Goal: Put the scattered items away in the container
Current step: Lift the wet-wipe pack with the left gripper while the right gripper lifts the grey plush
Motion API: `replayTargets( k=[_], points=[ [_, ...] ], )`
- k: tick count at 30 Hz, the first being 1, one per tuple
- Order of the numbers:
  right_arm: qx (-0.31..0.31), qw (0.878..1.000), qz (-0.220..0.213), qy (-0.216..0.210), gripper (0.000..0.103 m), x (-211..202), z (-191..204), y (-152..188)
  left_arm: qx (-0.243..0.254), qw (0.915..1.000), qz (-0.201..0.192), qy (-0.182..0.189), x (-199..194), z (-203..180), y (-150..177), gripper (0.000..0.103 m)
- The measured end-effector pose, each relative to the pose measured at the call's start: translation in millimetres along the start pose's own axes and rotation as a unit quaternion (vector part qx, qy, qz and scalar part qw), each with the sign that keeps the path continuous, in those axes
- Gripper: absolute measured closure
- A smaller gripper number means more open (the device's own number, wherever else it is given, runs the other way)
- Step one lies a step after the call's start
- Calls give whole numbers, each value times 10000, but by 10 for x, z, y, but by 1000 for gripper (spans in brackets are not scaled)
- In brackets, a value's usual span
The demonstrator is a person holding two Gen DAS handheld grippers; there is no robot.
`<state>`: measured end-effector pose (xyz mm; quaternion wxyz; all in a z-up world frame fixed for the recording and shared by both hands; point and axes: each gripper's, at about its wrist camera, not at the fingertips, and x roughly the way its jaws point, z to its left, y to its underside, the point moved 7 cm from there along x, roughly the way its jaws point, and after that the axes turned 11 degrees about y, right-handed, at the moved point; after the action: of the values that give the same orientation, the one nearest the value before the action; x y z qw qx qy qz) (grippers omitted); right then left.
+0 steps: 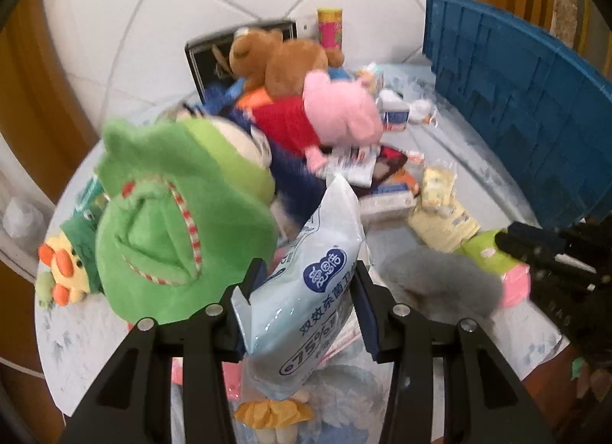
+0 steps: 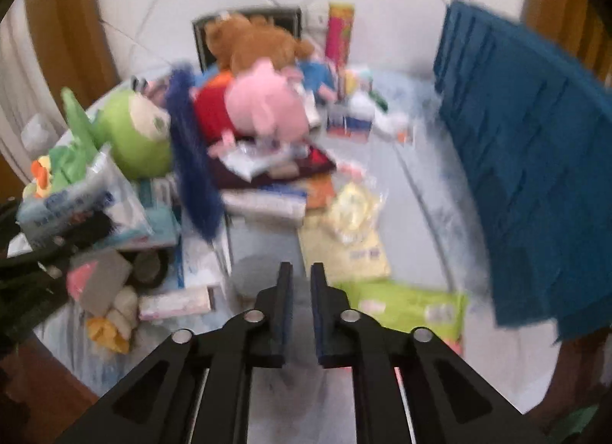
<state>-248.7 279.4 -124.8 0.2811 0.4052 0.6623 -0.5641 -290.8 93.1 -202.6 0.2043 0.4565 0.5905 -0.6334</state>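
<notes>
Nearest the left wrist camera, the left gripper (image 1: pixel 306 291) is clamping a pale blue wipes pack (image 1: pixel 310 291) between its two fingers, holding it above the near edge of the round table (image 1: pixel 72 333). That pack is looking light, soft and crinkly, with a glossy film that could be slipping, so pinching across its flat middle, as now, is seeming the safest hold. Its long axis is running away from the camera, its far corner pointing up and toward the pile. Off to the right, the right gripper (image 2: pixel 302 283) is hovering over the table with its jaws nearly together and nothing between them. Just beyond it, a green packet (image 2: pixel 405 306) is lying flat, and a yellow bag (image 2: pixel 352 237) is lying past that. At the left edge, a green plush (image 1: pixel 172 214) is sitting beside the held pack. Farther back, a pink pig plush (image 1: pixel 336 111) and a brown bear plush (image 1: pixel 279 57) are heaping on the pile. Along the right edge, the blue container (image 1: pixel 520 107) is standing well apart from the held pack.
</notes>
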Motion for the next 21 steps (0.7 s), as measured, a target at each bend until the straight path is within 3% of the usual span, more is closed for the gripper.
replayTargets(
  k=[1,3,5,12,13,15,21],
  points=[
    [52,9999,125,-16,69,68,2,96,-31,10000,67,24,58,16,58,59],
    [173,9993,326,-17,35,176,-17,265,-71,9997,220,72,185,27,178,59],
    [269,9983,517,-63,26,261,-25,413,-82,9993,348,119,292,23,290,59],
    [281,9917,1188,-397,28,777,145,759,-120,9976,667,136,646,36,542,59],
    [201,9921,1193,-345,27,889,202,785,-136,9973,709,119,695,49,575,59],
    [-115,9960,884,-22,43,1073,347,761,-187,9971,725,118,745,69,612,59],
    [-88,9975,700,23,47,1375,485,837,-87,9986,502,141,542,30,474,59]
  ],
)
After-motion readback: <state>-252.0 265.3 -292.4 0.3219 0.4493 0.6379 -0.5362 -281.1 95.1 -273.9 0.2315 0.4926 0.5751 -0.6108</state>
